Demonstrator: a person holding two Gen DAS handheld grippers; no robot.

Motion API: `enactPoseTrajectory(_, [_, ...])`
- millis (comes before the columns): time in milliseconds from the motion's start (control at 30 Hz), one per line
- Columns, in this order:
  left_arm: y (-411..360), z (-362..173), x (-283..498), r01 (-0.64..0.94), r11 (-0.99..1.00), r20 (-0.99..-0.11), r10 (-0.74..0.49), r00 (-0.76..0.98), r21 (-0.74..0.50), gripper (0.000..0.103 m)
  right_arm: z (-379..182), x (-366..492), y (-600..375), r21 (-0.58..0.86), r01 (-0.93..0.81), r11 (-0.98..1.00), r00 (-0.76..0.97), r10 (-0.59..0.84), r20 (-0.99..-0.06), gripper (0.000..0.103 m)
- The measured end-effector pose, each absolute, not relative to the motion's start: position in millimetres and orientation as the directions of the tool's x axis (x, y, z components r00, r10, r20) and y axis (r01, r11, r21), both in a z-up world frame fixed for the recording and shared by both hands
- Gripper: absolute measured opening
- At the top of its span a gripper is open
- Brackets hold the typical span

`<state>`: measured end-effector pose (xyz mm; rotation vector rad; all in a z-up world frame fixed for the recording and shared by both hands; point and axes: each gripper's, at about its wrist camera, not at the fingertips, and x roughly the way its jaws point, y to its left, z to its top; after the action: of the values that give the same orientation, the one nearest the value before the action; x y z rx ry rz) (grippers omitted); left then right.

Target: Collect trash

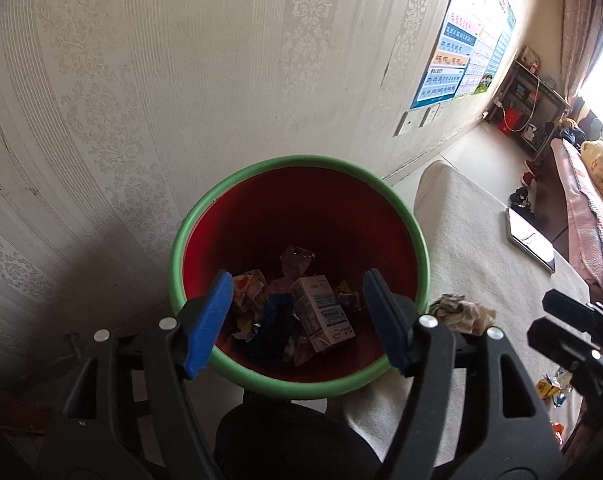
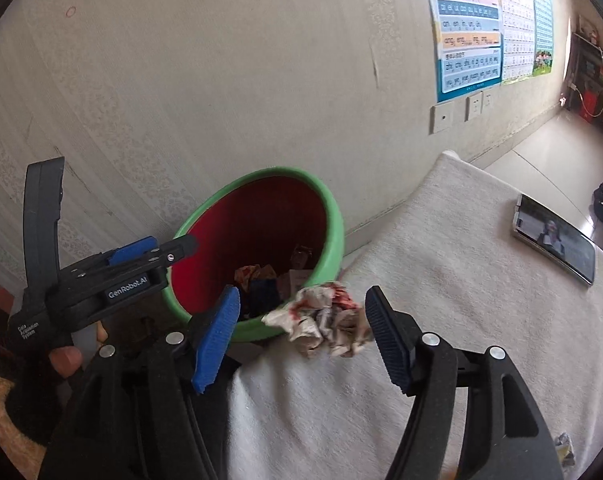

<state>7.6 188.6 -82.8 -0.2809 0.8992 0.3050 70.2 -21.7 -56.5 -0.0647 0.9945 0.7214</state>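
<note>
Crumpled paper (image 2: 325,320) on white cloth (image 2: 441,280), beside bin (image 2: 333,216).

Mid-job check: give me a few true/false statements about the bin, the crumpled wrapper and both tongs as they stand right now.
1. The bin has a green rim and a red inside. True.
2. The bin is empty. False: a small carton and wrappers lie at its bottom.
3. The crumpled wrapper is inside the bin. False: it lies on the white cloth, right beside the rim.
4. The right tongs stand open with the crumpled wrapper between the pads, not pinched. True.
5. The left tongs grip the carton. False: they stand open above the bin, holding nothing.
6. A phone lies on the cloth. True.
</note>
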Motion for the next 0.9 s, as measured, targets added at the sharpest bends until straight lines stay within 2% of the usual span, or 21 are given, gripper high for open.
enactPoseTrajectory(133, [155,-77,9,-0.291,0.947,-0.793,0.074,0.605,-0.134,0.067,-51,67,-92,0.215,-0.492,0.844,0.414,0.443,-0.795,0.07])
enactPoseTrajectory(267, [94,-82,12,-0.123,0.977,-0.804,-0.068,0.591,-0.173,0.068,-62,60,-170,0.148,-0.317,0.937,0.47,0.291,-0.834,0.071])
enactPoseTrajectory(367, [37,-90,12,0.04,0.987,-0.814,-0.151,0.561,-0.155,0.068,-84,48,-222,0.124,-0.179,0.976,0.462,0.194,-0.865,0.071])
enactPoseTrajectory(467, [2,-95,11,0.129,0.976,-0.819,-0.219,0.53,-0.177,0.068,-98,35,-258,0.143,-0.076,0.987,0.433,0.162,-0.887,0.071])
enactPoseTrajectory(567, [-3,-97,10,0.111,0.985,-0.821,-0.173,0.544,-0.134,0.068,-99,28,-269,0.136,-0.067,0.988,0.445,0.151,-0.882,0.071])
enactPoseTrajectory(700, [32,-105,17,-0.051,0.996,-0.844,-0.038,0.534,-0.077,0.068,-99,29,-270,0.159,-0.057,0.986,0.46,0.167,-0.872,0.071])
enactPoseTrajectory(867, [52,-141,39,-0.07,0.995,-0.918,-0.039,0.394,-0.073,0.068,-104,28,-258,0.179,-0.08,0.981,0.441,0.196,-0.876,0.071])
enactPoseTrajectory(900, [51,-145,41,-0.066,0.995,-0.925,-0.039,0.379,-0.069,0.059,-103,27,-257,0.179,-0.087,0.98,0.443,0.199,-0.874,0.071])
